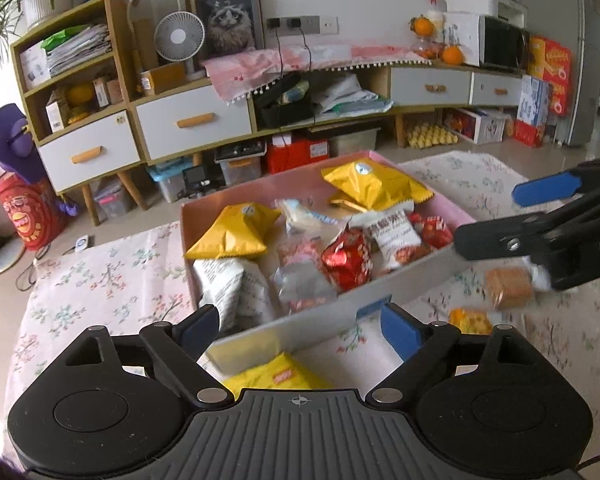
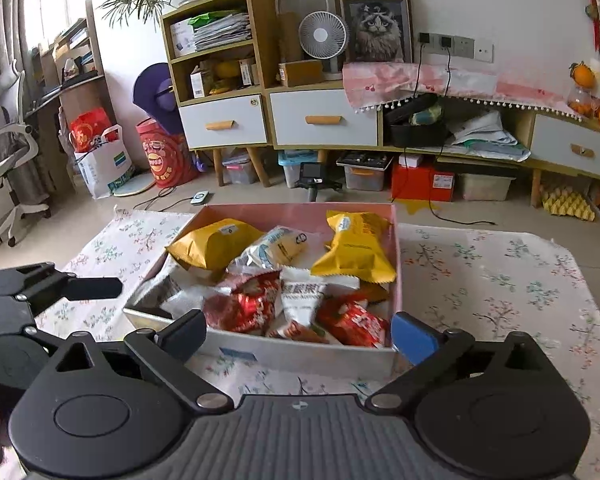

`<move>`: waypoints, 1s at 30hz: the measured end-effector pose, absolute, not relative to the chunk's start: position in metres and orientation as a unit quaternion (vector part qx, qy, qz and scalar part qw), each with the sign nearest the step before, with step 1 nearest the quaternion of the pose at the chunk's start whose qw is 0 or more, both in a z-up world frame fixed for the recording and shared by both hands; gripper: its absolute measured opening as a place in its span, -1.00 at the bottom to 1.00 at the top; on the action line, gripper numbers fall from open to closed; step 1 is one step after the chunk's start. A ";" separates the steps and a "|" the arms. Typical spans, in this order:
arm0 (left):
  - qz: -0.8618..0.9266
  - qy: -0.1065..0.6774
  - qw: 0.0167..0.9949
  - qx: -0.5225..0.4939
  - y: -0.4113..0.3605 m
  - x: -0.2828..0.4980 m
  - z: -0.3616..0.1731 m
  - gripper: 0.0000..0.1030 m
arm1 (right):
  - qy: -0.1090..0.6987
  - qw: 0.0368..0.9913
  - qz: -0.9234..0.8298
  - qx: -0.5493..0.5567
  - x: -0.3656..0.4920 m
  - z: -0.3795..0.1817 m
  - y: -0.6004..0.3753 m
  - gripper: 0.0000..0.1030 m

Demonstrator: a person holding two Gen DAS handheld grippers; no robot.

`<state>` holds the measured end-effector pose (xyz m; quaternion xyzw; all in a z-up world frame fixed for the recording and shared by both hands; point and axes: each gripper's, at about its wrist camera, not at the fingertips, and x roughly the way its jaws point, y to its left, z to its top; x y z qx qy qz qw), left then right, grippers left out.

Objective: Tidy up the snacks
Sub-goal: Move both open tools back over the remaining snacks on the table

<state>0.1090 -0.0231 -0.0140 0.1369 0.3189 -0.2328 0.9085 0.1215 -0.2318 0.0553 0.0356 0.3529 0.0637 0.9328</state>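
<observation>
On the flowered cloth [image 2: 500, 280], a shallow pink box [image 2: 397, 264] is sitting with most of the snacks already piled inside: yellow bags [image 2: 216, 242], red foil packets [image 2: 244, 308] and a white packet [image 2: 304, 296]. Three pieces are lying outside it in the left wrist view: a round biscuit pack [image 1: 508, 286] and a small orange packet [image 1: 470, 318] just beside the box's near wall, and a yellow pouch [image 1: 276, 374] close under the left gripper [image 1: 300, 326]. Both the left gripper and the right gripper [image 2: 300, 332] are standing wide apart with nothing between the pads.

These packs are likely handling as light, crinkly and slippery film, puffed with air, so they are probably best pinched at a flat sealed edge. The biscuit pack is looking stiffer but crushable, so gentle pressure across its sides seems wiser.
</observation>
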 end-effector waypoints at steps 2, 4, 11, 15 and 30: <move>-0.229 0.324 0.906 0.145 -0.020 0.104 -0.015 0.76 | 0.353 0.933 0.063 0.031 0.116 0.054 -0.234 0.66; -0.230 0.327 0.904 0.152 -0.017 0.099 -0.017 0.81 | 0.355 0.932 0.065 0.022 0.109 0.051 -0.234 0.67; -0.247 0.325 0.894 0.184 0.000 0.088 -0.026 0.85 | 0.366 0.927 0.078 -0.019 0.089 0.043 -0.236 0.67; -0.256 0.332 0.887 0.196 0.010 0.088 -0.033 0.85 | 0.374 0.922 0.089 -0.036 0.079 0.036 -0.240 0.67; -0.291 0.343 0.865 0.222 0.033 0.111 -0.069 0.86 | 0.422 0.890 0.162 -0.057 0.062 0.000 -0.234 0.67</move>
